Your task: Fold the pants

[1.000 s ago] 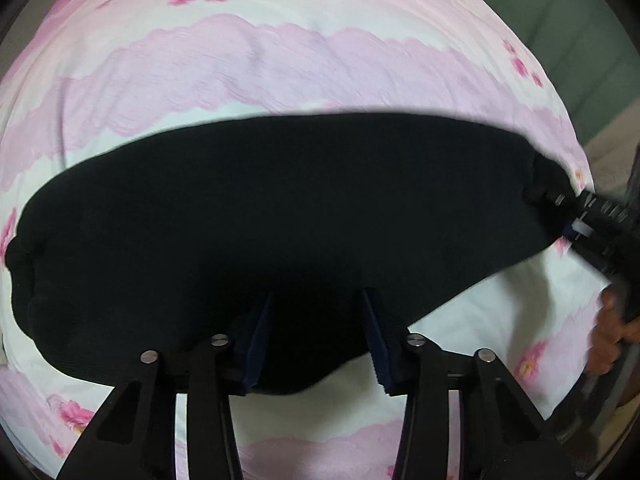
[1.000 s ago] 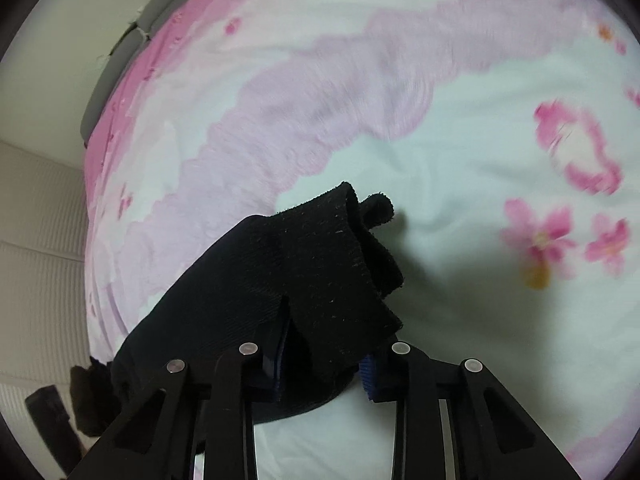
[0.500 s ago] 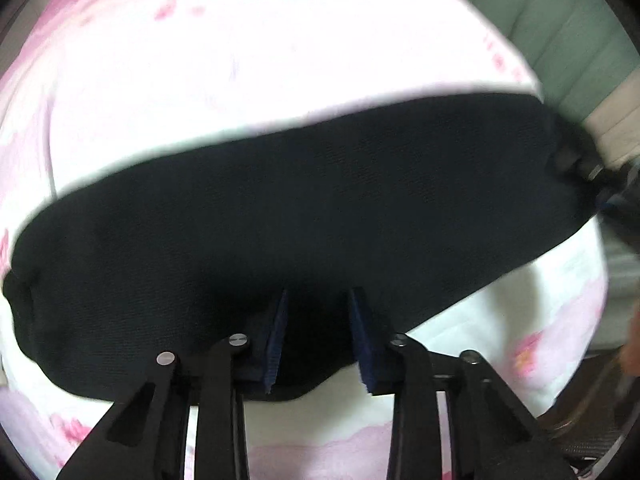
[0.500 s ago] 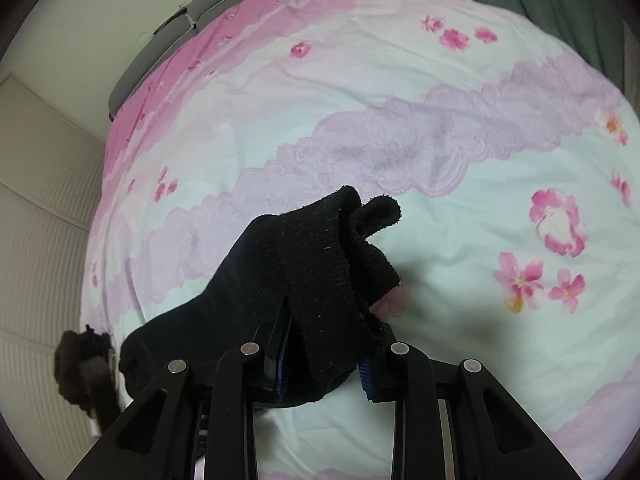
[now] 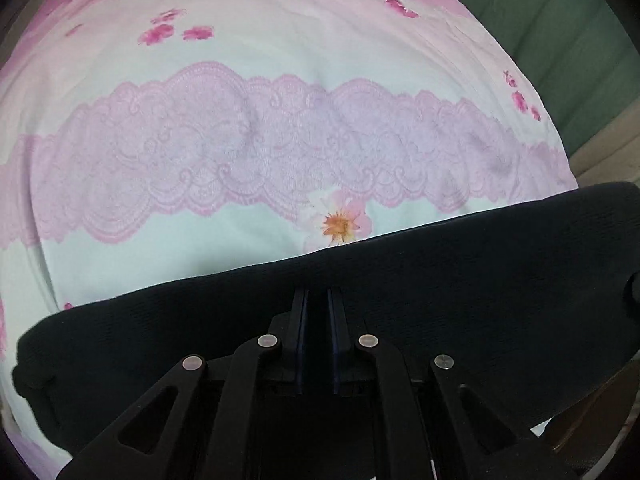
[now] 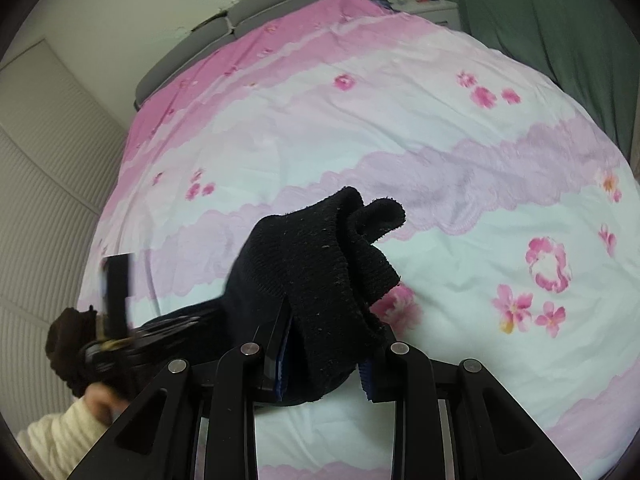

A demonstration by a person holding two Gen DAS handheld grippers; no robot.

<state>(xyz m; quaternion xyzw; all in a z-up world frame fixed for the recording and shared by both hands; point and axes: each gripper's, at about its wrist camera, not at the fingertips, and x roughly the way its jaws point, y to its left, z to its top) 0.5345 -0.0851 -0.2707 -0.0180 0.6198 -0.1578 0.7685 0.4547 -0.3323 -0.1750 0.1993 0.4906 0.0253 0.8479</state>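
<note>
The black knit pants (image 5: 460, 280) stretch as a long band across the lower part of the left wrist view, over the pink flowered bed cover (image 5: 280, 140). My left gripper (image 5: 318, 296) is shut on their near edge, with fabric pinched between the pads. In the right wrist view, one ribbed end of the pants (image 6: 320, 256) stands up bunched out of my right gripper (image 6: 324, 348), which is shut on it and held above the bed. The left gripper (image 6: 116, 332) shows blurred at the far left, gripping the other end.
The bed cover (image 6: 440, 140) fills both views. A grey headboard (image 6: 256, 12) stands at the far end, with a green curtain (image 6: 540, 20) to the right and white slatted doors (image 6: 40, 160) to the left. A cream sleeve (image 6: 60, 436) shows at lower left.
My left gripper's jaws have shut on the pants and the black band has slid down the view, baring more bed cover. My right gripper has lifted its end of the pants higher.
</note>
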